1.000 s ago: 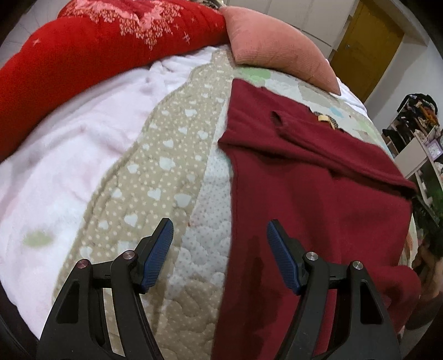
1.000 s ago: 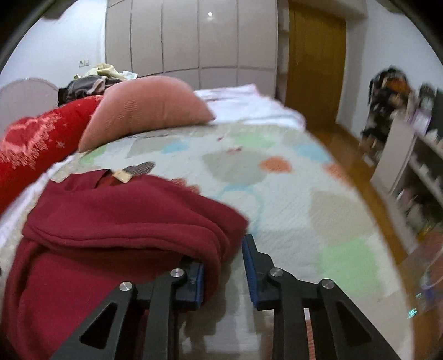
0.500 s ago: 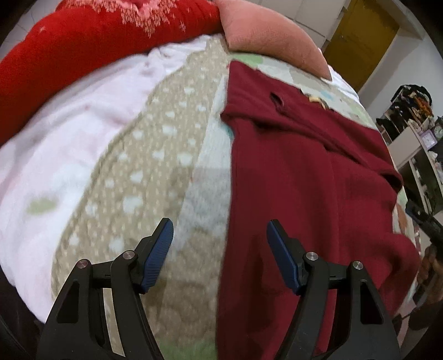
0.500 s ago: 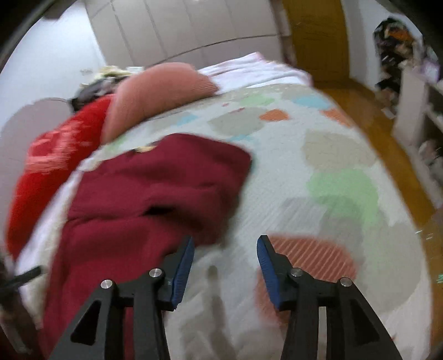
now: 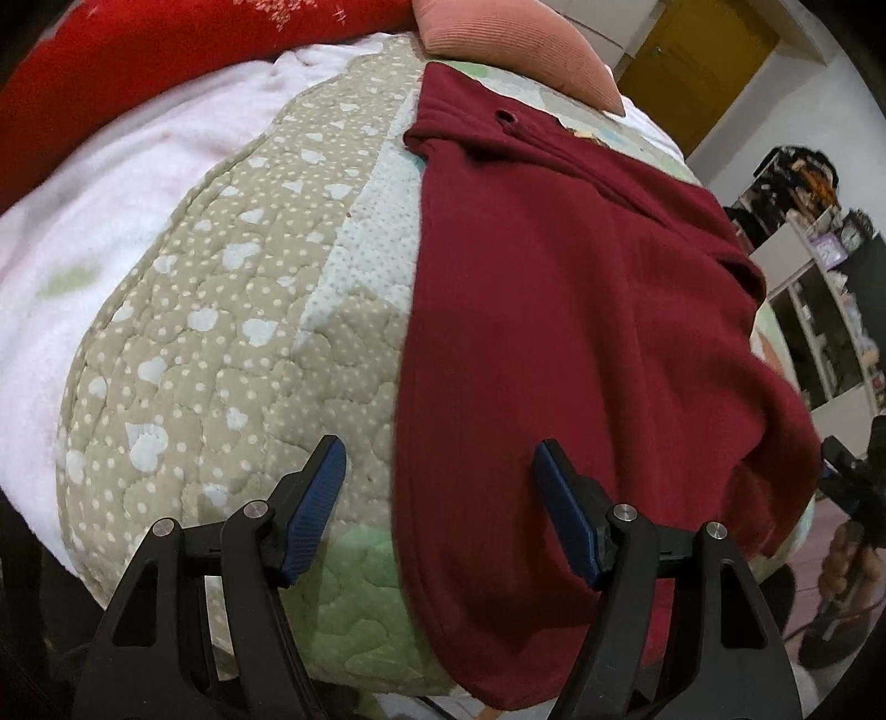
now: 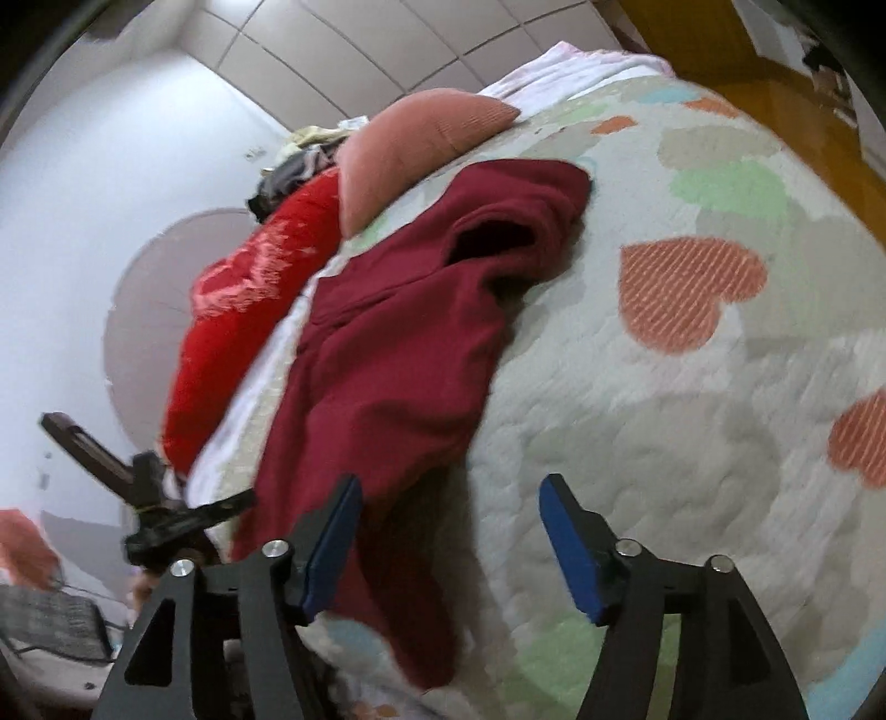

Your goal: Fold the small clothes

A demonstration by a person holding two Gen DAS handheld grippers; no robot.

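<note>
On my left, the left tongs (image 5: 437, 509) hang wide open with nothing between the pads, straddling the near left edge of the dark red garment (image 5: 554, 332) where it meets the heart-print quilt (image 5: 221, 332). They have slid toward the foot of the bed since a second ago, so the garment's lower hem now sits right under them.

The garment lies spread along the bed, its upper end by the pink pillow (image 5: 515, 50), one sleeve folded across the chest, the lower end drooping over the mattress edge.

On my right, the right tongs (image 6: 451, 545) were clamped on that sleeve a second ago; now the jaws are opening, nothing is held, and only the left pad overlaps the garment's near edge. I judge the sleeve fold done and both hands heading for the bottom hem for the next fold.

The left view shows the clean long left edge, the pale pink blanket (image 5: 111, 221) and, at far right, the other tongs' tip. The right view alone shows the released sleeve bunched open near the pillow, which may need smoothing, and the bare quilt with orange hearts to its right.
</note>
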